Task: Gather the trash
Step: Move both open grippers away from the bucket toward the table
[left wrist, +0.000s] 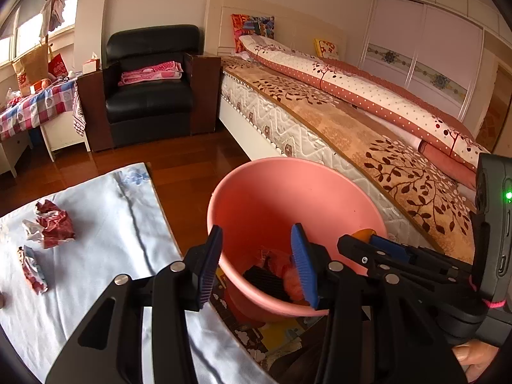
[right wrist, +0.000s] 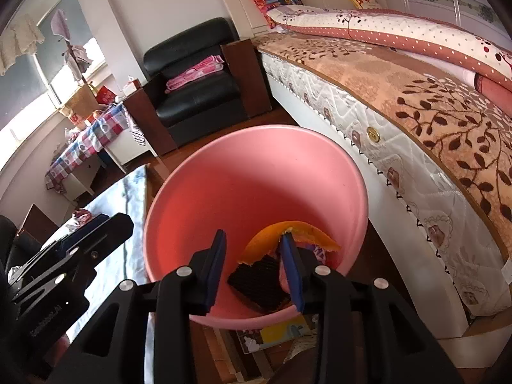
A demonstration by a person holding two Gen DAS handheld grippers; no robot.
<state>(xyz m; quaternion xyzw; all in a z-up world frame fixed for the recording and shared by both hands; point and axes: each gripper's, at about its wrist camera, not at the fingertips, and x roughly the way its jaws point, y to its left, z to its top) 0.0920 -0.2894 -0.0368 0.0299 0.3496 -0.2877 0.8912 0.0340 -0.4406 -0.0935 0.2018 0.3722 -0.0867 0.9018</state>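
Black-framed and blue-padded, nearest: left tool (left wrist: 257, 233), spread wide, nothing between the pads. Hovers above the near rim of the pink bin (left wrist: 288, 198), probably for a straight drop into the open mouth.

Just at three o'clock of it, right tool (right wrist: 252, 236), likewise over the bin, parted and pinching nothing. Orange peel (right wrist: 265, 243) at the tip of its right-hand pad; touching or clear of it, impossible to tell.

Deeper, on the bin's bottom: black ridged piece (right wrist: 259, 280) and reddish scraps, seemingly trash already gathered.

Bin set low, hard against the desk edge at its nine o'clock, presumably to keep each carry short.

On the desk's pale blue cloth (left wrist: 105, 224), two crumpled red-and-white papers (left wrist: 52, 224), well apart from the bin, not yet collected.

Farthest: bed (left wrist: 352, 121) at two o'clock, black armchair (left wrist: 150, 96) at eleven.
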